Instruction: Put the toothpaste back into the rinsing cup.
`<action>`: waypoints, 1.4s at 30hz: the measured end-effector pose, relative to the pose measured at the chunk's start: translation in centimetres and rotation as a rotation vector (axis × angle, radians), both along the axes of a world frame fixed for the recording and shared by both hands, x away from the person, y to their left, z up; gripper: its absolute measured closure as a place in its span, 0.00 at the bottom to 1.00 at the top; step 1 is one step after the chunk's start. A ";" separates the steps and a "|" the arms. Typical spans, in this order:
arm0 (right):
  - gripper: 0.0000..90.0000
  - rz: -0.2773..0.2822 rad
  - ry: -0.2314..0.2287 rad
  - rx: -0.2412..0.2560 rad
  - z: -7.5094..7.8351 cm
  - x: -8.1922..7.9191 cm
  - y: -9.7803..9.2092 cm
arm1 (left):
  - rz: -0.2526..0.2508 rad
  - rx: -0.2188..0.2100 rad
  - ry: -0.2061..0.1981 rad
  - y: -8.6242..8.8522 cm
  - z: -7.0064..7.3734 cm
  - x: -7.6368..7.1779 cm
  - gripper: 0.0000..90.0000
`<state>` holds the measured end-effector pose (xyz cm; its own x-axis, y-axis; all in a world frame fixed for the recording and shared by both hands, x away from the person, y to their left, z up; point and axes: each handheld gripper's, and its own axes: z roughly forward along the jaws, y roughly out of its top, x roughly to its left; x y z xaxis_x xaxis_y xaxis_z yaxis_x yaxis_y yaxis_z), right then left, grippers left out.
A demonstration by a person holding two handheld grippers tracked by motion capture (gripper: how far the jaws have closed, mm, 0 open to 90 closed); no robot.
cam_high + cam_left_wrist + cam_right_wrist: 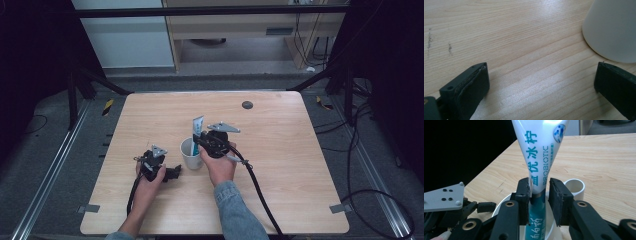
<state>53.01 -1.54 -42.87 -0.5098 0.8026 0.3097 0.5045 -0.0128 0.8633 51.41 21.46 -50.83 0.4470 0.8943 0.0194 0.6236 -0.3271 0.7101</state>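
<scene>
We see the white plastic cup (190, 153) near the middle of the light wooden desk (280, 150); its base is cut off in the right gripper view, and only part of its wall (611, 30) shows in the left gripper view. The white-and-teal toothpaste tube (537, 162) stands upright in the cup, lower end hidden inside, top cropped. Right tool (539, 197): jaws clamped on the tube's neck. Left tool (541, 85): jaws apart on bare desk, just beside the cup, gripping nothing.
</scene>
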 end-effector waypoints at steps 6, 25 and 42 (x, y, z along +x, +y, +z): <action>0.70 -0.001 -0.004 -0.015 0.1 -0.2 0.0 | 0.000 0.000 0.000 0.0 0.0 0.0 0.00; 0.50 0.001 -0.033 -0.112 1.4 -1.3 -0.9 | 0.000 0.000 0.000 0.0 0.0 0.0 0.00; 0.27 0.022 -0.076 -0.199 2.4 -1.3 -2.0 | 0.002 -0.003 -0.001 0.0 0.0 0.0 0.00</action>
<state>51.71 -3.50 -40.52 -0.5435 0.8327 0.1062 0.4358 0.1718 0.8835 51.41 21.44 -50.84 0.4454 0.8952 0.0176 0.6232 -0.3241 0.7117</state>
